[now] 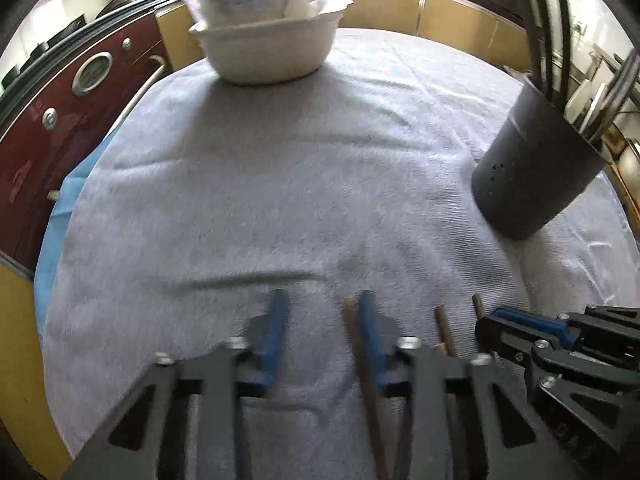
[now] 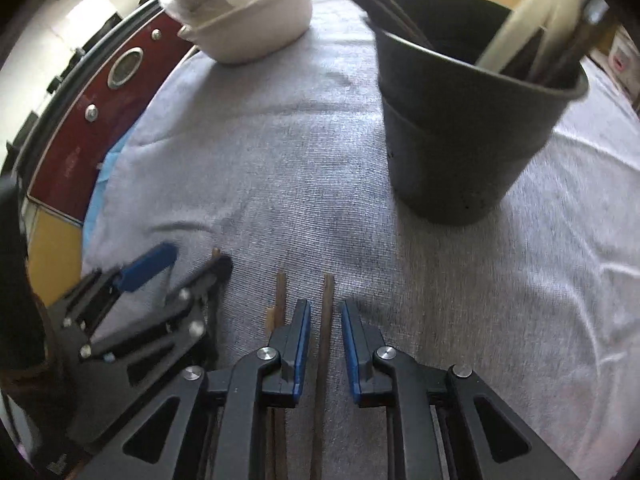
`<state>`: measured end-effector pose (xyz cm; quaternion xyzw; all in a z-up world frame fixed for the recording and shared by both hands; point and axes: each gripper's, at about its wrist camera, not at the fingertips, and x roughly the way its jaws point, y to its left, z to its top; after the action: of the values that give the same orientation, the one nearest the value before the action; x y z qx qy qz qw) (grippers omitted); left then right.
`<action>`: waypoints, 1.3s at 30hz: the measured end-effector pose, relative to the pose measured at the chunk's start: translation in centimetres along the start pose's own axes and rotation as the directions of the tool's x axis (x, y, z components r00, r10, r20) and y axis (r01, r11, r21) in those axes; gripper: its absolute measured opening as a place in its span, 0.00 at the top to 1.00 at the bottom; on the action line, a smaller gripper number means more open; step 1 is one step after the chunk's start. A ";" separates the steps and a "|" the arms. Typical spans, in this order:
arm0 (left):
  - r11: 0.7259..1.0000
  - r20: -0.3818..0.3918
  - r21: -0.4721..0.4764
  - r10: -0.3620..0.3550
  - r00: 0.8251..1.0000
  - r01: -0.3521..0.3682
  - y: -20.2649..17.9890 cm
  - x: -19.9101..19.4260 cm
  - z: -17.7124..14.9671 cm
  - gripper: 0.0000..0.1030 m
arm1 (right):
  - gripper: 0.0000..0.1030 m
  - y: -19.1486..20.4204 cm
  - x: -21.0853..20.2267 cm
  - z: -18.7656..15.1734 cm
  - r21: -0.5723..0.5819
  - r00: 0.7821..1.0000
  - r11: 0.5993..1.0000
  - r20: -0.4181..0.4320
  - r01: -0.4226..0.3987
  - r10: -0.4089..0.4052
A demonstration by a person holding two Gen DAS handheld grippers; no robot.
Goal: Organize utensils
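Three brown wooden chopsticks lie on a grey towel [image 1: 280, 180]. My left gripper [image 1: 322, 312] stands open over the towel, and one chopstick [image 1: 354, 332] runs along the inner side of its right finger. The other pad is well clear of it. In the right wrist view my right gripper [image 2: 326, 312] straddles a second chopstick [image 2: 328, 300], with a small gap showing on each side, so the pads do not press it. A third chopstick [image 2: 280, 296] lies just outside its left finger. The left gripper [image 2: 196, 260] shows at the left there.
A dark grey utensil holder [image 1: 532, 168] [image 2: 468, 128] with several utensils in it stands at the right. A white bowl [image 1: 268, 52] [image 2: 248, 28] stuffed with white cloth sits at the far side. A dark red oven front [image 1: 60, 120] lies beyond the towel's left edge.
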<state>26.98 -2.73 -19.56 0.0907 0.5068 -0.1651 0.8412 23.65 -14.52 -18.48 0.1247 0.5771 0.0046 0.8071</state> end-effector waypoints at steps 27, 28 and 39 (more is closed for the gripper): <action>0.983 0.466 0.016 -0.168 0.869 0.182 -3.7 -21.2 -8.9 0.95 | 0.95 -8.7 -17.2 -11.2 0.042 0.835 0.948 0.487 -0.316 0.257; 0.983 0.480 0.018 -0.168 0.861 0.182 -3.9 -21.8 -9.1 0.95 | 0.95 -8.8 -18.0 -11.8 0.038 0.824 0.946 0.503 -0.323 0.261; 0.986 0.596 0.056 -0.157 0.787 0.155 -6.3 -26.9 -9.6 0.95 | 0.95 -9.0 -24.6 -14.8 -0.009 0.708 0.945 0.661 -0.327 0.251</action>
<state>5.16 -0.50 -0.18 -0.0065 0.2207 -0.2551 0.9414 0.39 -24.09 -1.97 0.2509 0.2316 0.0555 0.9383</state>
